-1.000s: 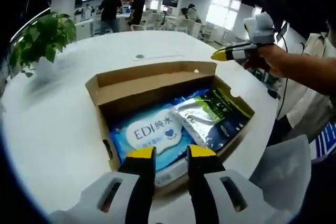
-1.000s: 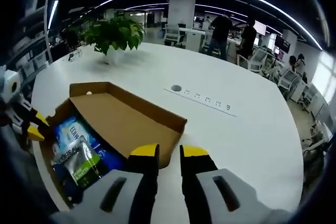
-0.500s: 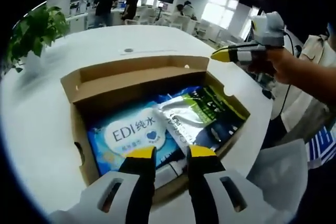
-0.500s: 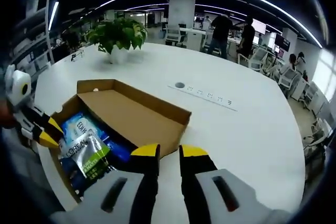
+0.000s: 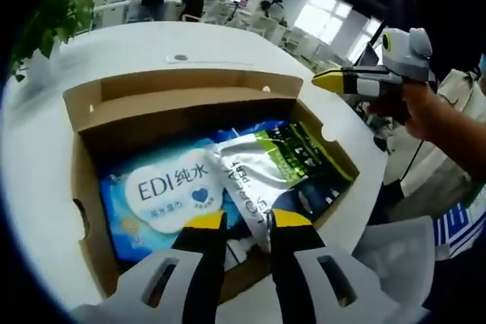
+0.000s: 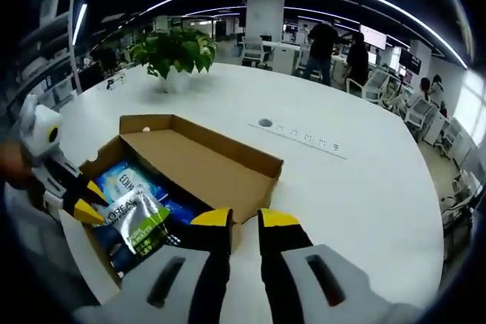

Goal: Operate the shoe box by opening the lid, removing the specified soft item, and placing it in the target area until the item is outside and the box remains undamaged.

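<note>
— How are the grippers seen to be set?

— In the left gripper view, the left gripper (image 5: 247, 220) is seen at the bottom centre with its jaws parted by a narrow gap; nothing is held between them. Its yellow tips are poised over the near edge of the shoe box (image 5: 91, 210), just above the silver-green pouch (image 5: 277, 165). In the right gripper view, the right gripper (image 6: 244, 219) is likewise found slightly parted and empty, at the bottom centre, over the box's near wall.

— And where is the soft item located?

— The blue wipes pack (image 5: 163, 191), marked "EDI", is seen lying inside the open box, left of centre, with the pouch overlapping its right side. The lid flap (image 5: 182, 96) is folded back at the upper centre.

— What is noted further out?

— The box is set on a white round desk (image 6: 364, 195). A potted plant (image 6: 173, 51) is placed at the upper left of the right gripper view, and people are seen standing far behind.
</note>
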